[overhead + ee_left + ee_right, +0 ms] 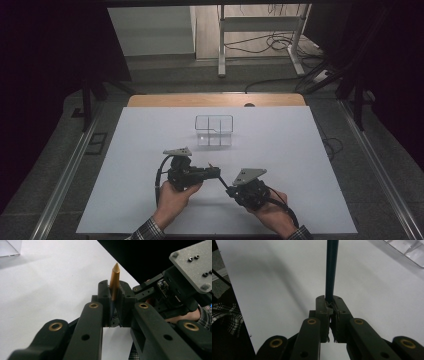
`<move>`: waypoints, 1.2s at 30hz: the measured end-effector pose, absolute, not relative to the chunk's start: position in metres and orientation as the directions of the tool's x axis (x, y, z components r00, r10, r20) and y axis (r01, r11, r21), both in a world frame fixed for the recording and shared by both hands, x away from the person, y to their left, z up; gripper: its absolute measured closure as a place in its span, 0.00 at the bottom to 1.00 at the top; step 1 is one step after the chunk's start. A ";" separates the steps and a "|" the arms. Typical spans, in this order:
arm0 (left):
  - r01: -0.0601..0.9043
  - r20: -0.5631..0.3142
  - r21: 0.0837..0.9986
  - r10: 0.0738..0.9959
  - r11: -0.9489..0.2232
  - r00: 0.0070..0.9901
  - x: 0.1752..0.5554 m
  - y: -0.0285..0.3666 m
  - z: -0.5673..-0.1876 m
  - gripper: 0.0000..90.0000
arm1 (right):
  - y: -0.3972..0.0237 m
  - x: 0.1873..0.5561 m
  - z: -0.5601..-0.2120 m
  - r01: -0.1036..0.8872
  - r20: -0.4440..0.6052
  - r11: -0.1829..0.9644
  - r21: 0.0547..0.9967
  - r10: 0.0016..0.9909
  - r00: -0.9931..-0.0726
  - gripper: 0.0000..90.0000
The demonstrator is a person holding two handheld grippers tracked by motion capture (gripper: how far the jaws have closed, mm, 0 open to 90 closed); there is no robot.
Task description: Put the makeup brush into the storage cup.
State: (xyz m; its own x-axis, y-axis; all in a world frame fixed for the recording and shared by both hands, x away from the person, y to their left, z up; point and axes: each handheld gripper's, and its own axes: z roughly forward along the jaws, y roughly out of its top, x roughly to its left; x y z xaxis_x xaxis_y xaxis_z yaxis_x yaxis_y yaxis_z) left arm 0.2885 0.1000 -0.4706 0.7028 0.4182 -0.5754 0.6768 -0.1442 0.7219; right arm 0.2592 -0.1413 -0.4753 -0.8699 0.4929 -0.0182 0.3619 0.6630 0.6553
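A slim dark blue-green pen (226, 182) with a pointed gold tip (115, 277) spans the gap between the two grippers, low over the white table sheet (140, 150). My left gripper (216, 172) (115, 298) is shut on the pen just behind the gold tip, which sticks out past the jaws. My right gripper (231, 190) (331, 303) is shut on the other end of the barrel (331, 270), which runs straight away from its jaws. A hand holds each gripper near the table's front edge.
A clear plastic box (214, 116) with inner dividers stands at the middle of the sheet, beyond the grippers; a corner of the box (10, 248) and its edge (409, 251) show in the gripper views. A wooden table edge (215, 100) lies behind it. Cables cross the floor farther back.
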 end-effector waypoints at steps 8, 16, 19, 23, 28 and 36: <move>0.675 -0.572 0.726 0.428 -0.132 0.700 0.289 0.104 -0.468 0.93 | -0.140 0.258 -0.477 0.350 -0.033 0.672 0.652 0.487 -0.873 0.79; 0.668 -0.559 0.732 0.443 -0.135 0.701 0.290 0.109 -0.468 0.93 | -0.142 0.259 -0.476 0.350 -0.036 0.671 0.654 0.489 -0.871 0.68; 0.667 -0.556 0.732 0.445 -0.138 0.702 0.290 0.110 -0.468 0.93 | -0.143 0.259 -0.476 0.348 -0.036 0.674 0.652 0.486 -0.873 0.65; 0.663 -0.550 0.736 0.448 -0.139 0.705 0.290 0.111 -0.466 0.93 | -0.144 0.259 -0.476 0.348 -0.038 0.678 0.648 0.484 -0.874 0.61; 0.657 -0.543 0.741 0.453 -0.139 0.708 0.290 0.115 -0.464 0.93 | -0.146 0.258 -0.477 0.347 -0.040 0.679 0.647 0.485 -0.874 0.55; 0.647 -0.530 0.751 0.462 -0.132 0.711 0.289 0.123 -0.460 0.93 | -0.153 0.258 -0.476 0.353 -0.040 0.676 0.647 0.492 -0.869 0.47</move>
State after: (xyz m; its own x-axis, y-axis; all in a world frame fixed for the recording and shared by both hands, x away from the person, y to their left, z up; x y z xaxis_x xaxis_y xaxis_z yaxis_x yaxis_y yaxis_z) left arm 0.2892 0.1228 -0.4598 0.7107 0.4621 -0.5304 0.6465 -0.1319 0.7514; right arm 0.2581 -0.1532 -0.4759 -0.8695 0.4923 -0.0400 0.3530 0.6760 0.6469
